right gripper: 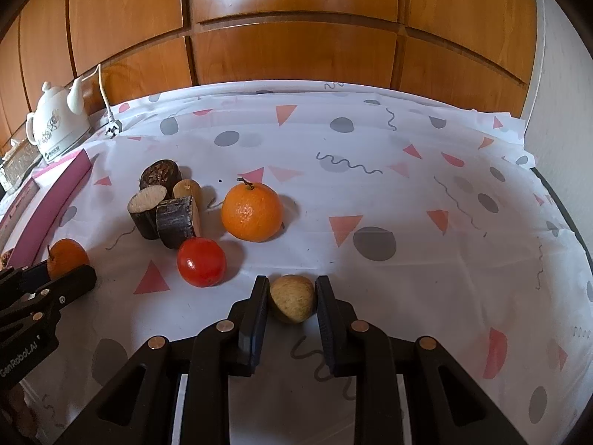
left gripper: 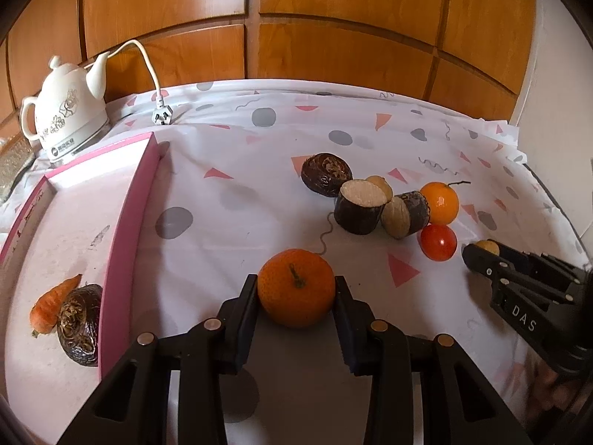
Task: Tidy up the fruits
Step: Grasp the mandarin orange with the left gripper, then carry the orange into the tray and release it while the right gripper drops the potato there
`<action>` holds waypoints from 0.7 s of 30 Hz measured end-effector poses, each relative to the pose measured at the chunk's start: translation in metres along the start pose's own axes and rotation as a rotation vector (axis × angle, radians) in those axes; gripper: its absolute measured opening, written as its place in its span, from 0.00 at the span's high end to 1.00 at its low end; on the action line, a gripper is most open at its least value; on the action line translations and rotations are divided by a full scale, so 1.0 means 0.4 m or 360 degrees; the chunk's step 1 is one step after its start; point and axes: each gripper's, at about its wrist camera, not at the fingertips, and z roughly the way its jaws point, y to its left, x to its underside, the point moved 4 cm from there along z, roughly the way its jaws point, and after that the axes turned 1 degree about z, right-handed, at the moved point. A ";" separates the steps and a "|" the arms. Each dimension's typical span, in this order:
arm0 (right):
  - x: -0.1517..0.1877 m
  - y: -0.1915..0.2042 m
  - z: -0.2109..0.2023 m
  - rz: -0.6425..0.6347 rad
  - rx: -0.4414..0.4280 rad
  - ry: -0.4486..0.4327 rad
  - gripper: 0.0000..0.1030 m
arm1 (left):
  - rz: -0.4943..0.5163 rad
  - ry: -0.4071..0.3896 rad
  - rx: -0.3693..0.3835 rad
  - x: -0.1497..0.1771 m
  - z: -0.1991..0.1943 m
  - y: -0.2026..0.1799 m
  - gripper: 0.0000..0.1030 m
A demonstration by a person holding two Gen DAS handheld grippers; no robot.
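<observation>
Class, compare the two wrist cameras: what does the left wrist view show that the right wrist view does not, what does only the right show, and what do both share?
Only the left wrist view shows the inside of the pink tray, holding a carrot and a dark fruit. Only the right wrist view shows the tan fruit plainly, between the right gripper fingers. Both show the kettle, the tomato, the stemmed orange, and the left gripper around its orange.

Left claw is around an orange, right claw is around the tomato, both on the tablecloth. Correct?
Not quite. The right claw is around a small tan round fruit, not the tomato, which sits free to its left in the right wrist view. The left claw does bracket an orange.
</observation>
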 end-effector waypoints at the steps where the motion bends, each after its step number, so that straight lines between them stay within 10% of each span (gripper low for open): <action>1: 0.000 0.002 0.000 -0.0010 0.0010 0.0001 0.75 | 0.0007 -0.0005 -0.0007 0.002 0.000 -0.001 0.62; 11: 0.001 0.019 -0.017 -0.0072 0.0082 -0.0009 0.76 | -0.0054 -0.0049 0.0013 -0.004 -0.061 0.011 0.63; 21: -0.021 0.134 -0.104 -0.0119 -0.0189 -0.0063 0.76 | -0.0133 -0.0154 -0.0032 -0.039 -0.171 0.084 0.63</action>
